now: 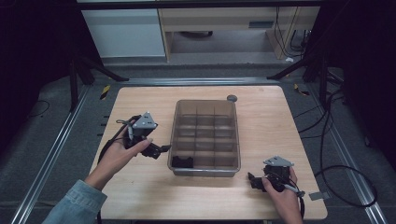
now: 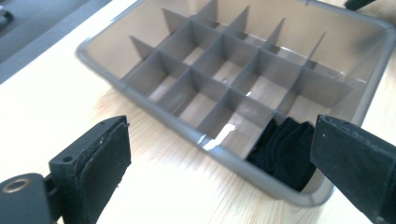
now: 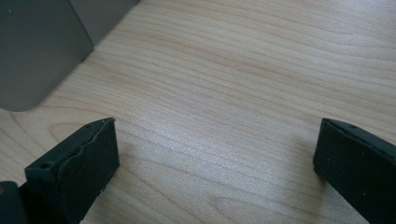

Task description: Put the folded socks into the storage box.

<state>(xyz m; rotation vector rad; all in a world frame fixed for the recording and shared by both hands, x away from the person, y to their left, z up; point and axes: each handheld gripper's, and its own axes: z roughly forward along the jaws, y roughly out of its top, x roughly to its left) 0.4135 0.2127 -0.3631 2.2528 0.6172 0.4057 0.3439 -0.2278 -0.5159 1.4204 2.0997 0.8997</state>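
Left claw (image 1: 164, 148) held wide open and empty just off the near left wall of the grey divided bin (image 1: 236, 140); nothing between the pads, nothing touched; hovered clear of the wooden surface (image 1: 140, 100), gripped by the left hand (image 1: 122, 154). Right claw (image 1: 251, 179) likewise spread wide and empty, low over the surface near the bin's near right corner, in the right hand (image 1: 279, 189).

Black folded cloth (image 1: 182, 162) lay in the bin's near left corner compartment; other compartments seen bare. From the left claw view, cloth (image 2: 285, 150) seen bunched against the bin's rim (image 2: 154, 103), partly behind the right-hand pad (image 2: 359, 163); dividers shown crossing in a grid. From the right claw view, only bare wood grain (image 3: 224, 121) between the pads, with a rounded grey corner of the bin (image 3: 37, 51) at upper left. From the high view alone, a small dark round object (image 1: 231, 98) on the surface just beyond the bin's far right corner.
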